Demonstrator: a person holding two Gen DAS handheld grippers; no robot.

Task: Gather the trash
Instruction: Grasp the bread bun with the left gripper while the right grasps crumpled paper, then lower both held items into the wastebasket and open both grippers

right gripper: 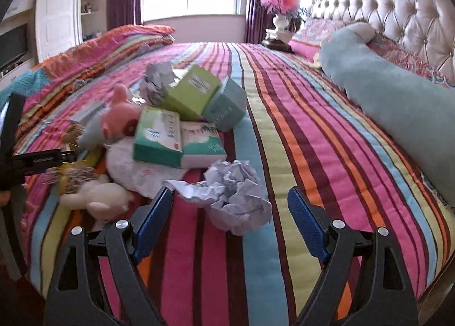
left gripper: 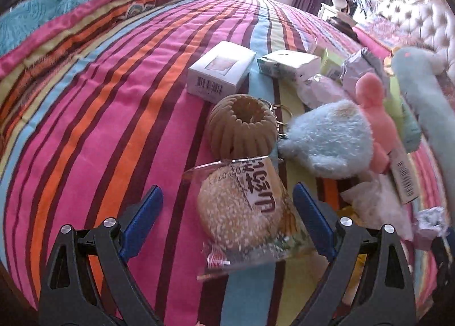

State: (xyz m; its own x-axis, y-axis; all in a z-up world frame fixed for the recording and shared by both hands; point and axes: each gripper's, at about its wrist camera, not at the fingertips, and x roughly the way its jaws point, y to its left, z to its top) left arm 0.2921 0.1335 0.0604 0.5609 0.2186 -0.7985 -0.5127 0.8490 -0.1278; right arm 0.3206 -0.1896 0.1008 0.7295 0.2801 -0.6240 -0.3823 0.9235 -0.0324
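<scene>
Left wrist view: the left tool (left gripper: pixel 227 218) is standing wide, blue pads clear on both sides. A packaged sesame bun (left gripper: pixel 241 220) in a clear wrapper is lying between the pads, touching neither, on the striped bed cover (left gripper: pixel 113 112). Landmark for this entry: the bun.

Just beyond the bun a tan ribbed ball (left gripper: pixel 241 127) is sitting, with a key ring at its side. Farther beyond, a white barcode box (left gripper: pixel 220 71) is resting flat. Right of the bun a pale blue plush (left gripper: pixel 327 138) and a pink plush (left gripper: pixel 372 115) are lying together; behind them small cartons and a crumpled grey wrapper (left gripper: pixel 358 67) are piling up.

Right wrist view: bun and tan ball are not showing here. This view is showing instead a crumpled paper wad (right gripper: pixel 230 195) lying between the pads of the right tool (right gripper: pixel 230 223), nearer the left pad, not pressed by either. The right tool's pads are standing apart, fairly wide. Beyond the wad, a green tissue pack (right gripper: pixel 159 138) and a lime carton (right gripper: pixel 190 93) are stacked in a heap, pink plush at its left. A tufted headboard (right gripper: pixel 398 7) and a long teal cushion (right gripper: pixel 398 104) are showing at right.
</scene>
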